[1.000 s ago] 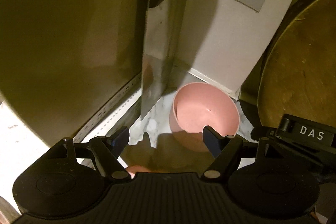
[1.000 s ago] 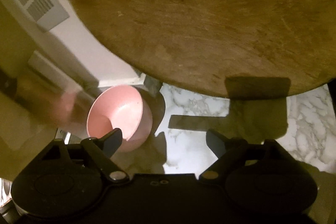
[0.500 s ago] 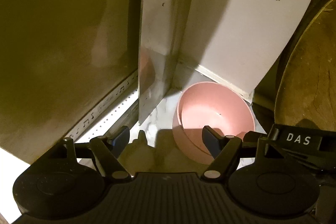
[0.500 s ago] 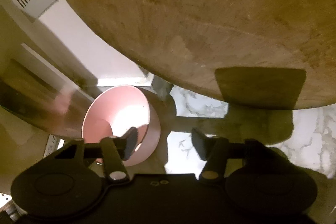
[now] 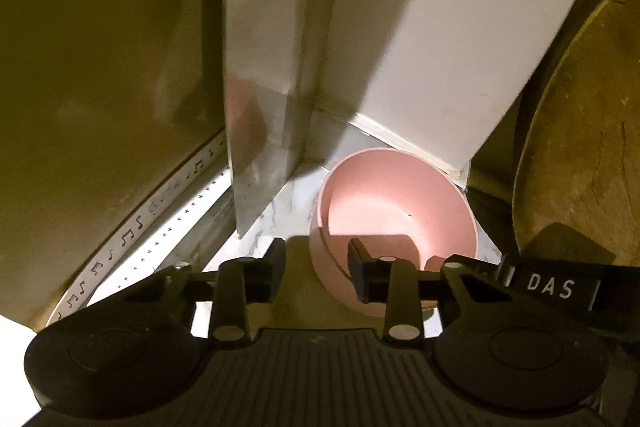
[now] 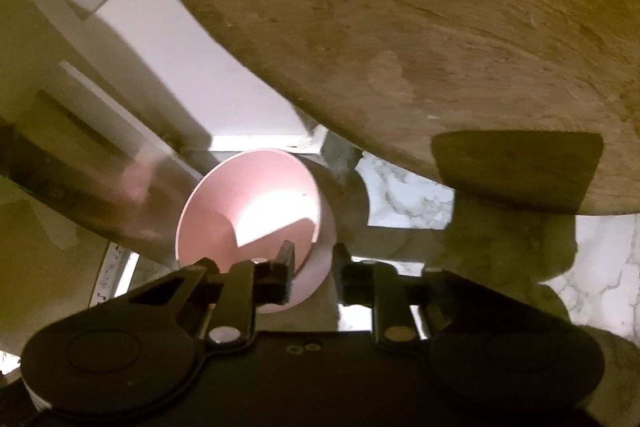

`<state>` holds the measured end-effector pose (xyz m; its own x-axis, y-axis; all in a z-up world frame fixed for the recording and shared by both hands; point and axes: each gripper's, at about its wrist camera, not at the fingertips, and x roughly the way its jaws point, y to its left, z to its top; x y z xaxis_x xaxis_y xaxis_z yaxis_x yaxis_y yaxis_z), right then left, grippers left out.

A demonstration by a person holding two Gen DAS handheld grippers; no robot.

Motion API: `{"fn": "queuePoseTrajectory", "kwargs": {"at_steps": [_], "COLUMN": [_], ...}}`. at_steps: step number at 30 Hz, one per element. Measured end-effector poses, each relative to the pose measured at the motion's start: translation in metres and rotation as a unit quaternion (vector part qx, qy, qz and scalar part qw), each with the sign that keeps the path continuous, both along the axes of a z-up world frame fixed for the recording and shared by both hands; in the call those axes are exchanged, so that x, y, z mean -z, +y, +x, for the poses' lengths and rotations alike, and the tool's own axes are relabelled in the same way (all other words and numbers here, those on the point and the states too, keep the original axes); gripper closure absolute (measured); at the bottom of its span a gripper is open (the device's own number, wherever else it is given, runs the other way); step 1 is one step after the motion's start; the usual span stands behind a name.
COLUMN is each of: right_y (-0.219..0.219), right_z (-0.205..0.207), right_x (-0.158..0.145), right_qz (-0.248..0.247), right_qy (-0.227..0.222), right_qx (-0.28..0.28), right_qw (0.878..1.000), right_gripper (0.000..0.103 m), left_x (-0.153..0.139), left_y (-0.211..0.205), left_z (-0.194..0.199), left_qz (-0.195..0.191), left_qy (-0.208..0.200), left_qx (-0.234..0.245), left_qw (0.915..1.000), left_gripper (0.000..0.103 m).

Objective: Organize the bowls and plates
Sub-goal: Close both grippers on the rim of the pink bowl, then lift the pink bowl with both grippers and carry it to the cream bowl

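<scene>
Pink bowl [image 5: 394, 215] sits on the marble counter [image 6: 408, 203], in the corner by the metal panel [image 5: 264, 131] and white appliance [image 5: 440, 67]. Both grippers straddle its wall, one finger inside the bowl and one outside. Left gripper [image 5: 316, 259]: jaws apart, near-left wall between them, no contact visible. Right gripper [image 6: 314, 263]: jaws narrow around the rim, seemingly pinching; firm hold cannot be confirmed. Judgement: seat the fingers deeper, close squarely, lift straight, avoiding the wooden board [image 6: 400, 27] beyond.
</scene>
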<state>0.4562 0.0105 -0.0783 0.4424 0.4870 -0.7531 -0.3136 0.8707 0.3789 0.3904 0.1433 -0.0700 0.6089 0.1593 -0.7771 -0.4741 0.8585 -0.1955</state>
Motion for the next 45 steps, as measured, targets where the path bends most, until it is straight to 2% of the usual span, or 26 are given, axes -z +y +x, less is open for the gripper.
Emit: {"fn": "queuePoseTrajectory", "kwargs": {"at_steps": [2, 5, 11, 19, 34, 45], "right_y": [0.002, 0.003, -0.004, -0.023, -0.062, -0.084], "right_z": [-0.002, -0.003, -0.014, -0.043, -0.139, -0.202], "right_x": [-0.001, -0.002, -0.003, -0.019, -0.061, -0.068], "right_qz": [-0.008, -0.010, -0.020, -0.016, -0.016, -0.020], "right_qy": [-0.002, 0.002, 0.001, -0.005, -0.022, -0.033], "right_qx": [-0.004, -0.007, -0.014, -0.020, -0.028, -0.020], "right_qw": [1.000, 1.000, 1.000, 1.000, 0.999, 0.999], "right_gripper": [0.091, 0.092, 0.092, 0.092, 0.093, 0.094], "left_x": [0.000, -0.001, -0.006, -0.029, -0.069, -0.081], "left_y": [-0.002, -0.008, -0.017, -0.033, -0.060, -0.073], "left_z": [0.000, -0.004, -0.018, -0.052, -0.147, -0.203], "left_qz": [0.002, 0.009, 0.008, 0.013, 0.019, 0.013], "left_qy": [0.001, 0.006, 0.016, 0.016, 0.014, 0.011], "left_qx": [0.005, 0.013, 0.023, 0.043, 0.091, 0.109], "left_qw": [1.0000, 0.9999, 0.9996, 0.9989, 0.9955, 0.9939], "left_gripper": [0.081, 0.086, 0.087, 0.087, 0.087, 0.087]}}
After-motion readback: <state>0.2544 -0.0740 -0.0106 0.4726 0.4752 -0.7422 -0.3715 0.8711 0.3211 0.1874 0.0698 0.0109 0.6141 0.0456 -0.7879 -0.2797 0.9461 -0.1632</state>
